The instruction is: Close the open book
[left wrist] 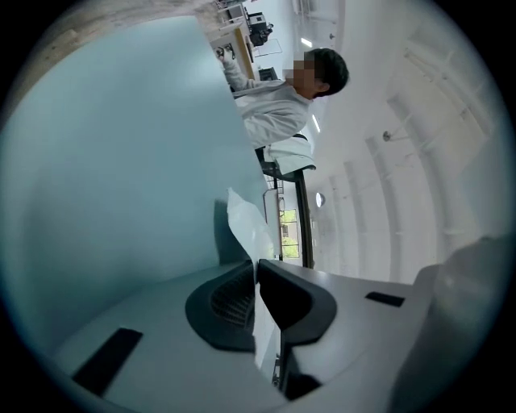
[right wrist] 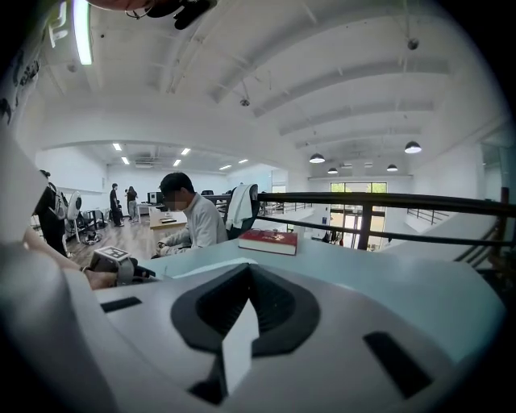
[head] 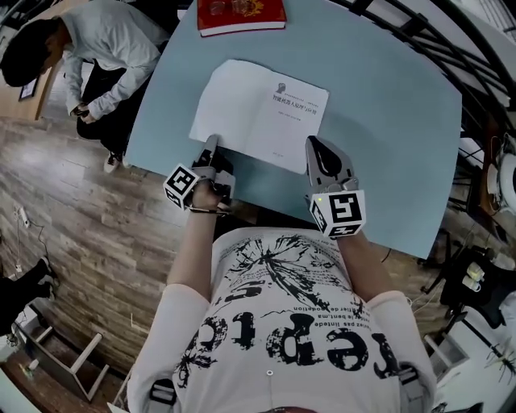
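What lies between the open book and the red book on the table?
Nothing: in the head view only bare blue table separates the open book from the red book.

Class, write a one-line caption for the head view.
Left gripper and right gripper each pinch the near edge of the open book on a blue table; a red book lies beyond.

Closed red book [head: 241, 15] at pale-blue table's [head: 387, 121] far edge; seated person [head: 105, 40] beside table; wood floor [head: 81, 210] below.

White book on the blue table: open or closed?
Open: the white book lies spread, printed page up; the left gripper pinches its near edge.
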A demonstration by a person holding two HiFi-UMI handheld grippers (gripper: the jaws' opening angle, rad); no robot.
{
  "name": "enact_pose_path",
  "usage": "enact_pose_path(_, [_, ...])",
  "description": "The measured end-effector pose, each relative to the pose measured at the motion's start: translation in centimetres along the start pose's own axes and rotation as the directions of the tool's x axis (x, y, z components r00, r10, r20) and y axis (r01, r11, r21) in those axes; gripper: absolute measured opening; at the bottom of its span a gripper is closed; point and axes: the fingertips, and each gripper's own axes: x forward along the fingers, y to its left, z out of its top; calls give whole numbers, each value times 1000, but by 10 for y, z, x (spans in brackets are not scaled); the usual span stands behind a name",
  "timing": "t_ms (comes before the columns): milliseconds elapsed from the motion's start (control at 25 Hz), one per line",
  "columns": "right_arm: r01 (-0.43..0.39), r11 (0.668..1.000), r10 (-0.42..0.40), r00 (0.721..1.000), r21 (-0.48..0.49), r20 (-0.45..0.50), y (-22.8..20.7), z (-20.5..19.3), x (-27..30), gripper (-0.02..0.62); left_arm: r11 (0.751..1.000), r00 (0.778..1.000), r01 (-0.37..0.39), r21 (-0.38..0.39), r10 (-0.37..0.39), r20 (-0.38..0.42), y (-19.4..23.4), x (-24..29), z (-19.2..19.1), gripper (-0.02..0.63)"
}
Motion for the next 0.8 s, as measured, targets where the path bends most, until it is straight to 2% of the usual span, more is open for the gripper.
enact_pose_path(80, [21,1000,-21,1000,8,5,-3,0,-3,11,997,999,25,77,-23,-30,-14,-1,-3,26])
enact_pose_path(160, [47,999,-48,999,23,9,-4,0,-7,11,981,996,39,188,-23,-84,-28,-3,-7,25])
enact_pose_path(280, [83,996,-84,996,37,14,-5,1,-12,11,930,988,48,365,11,-157,-46,-6,-16,25])
enact_pose_path(360, [106,993,-107,994,46,16,-6,2,-16,11,873,980,60,484,40,-194,-56,-7,-24,23])
enact_pose_path(520, [159,984,-161,987,75,20,-6,3,-26,11,713,958,127,690,92,-270,-74,-10,-47,21])
enact_pose_path(720, [221,969,-223,975,110,11,-4,-3,-40,11,547,914,254,798,134,-382,-85,-10,-85,23])
enact_pose_path(800, [239,963,-241,970,123,3,0,-7,-47,11,497,895,295,816,155,-418,-85,-9,-97,23])
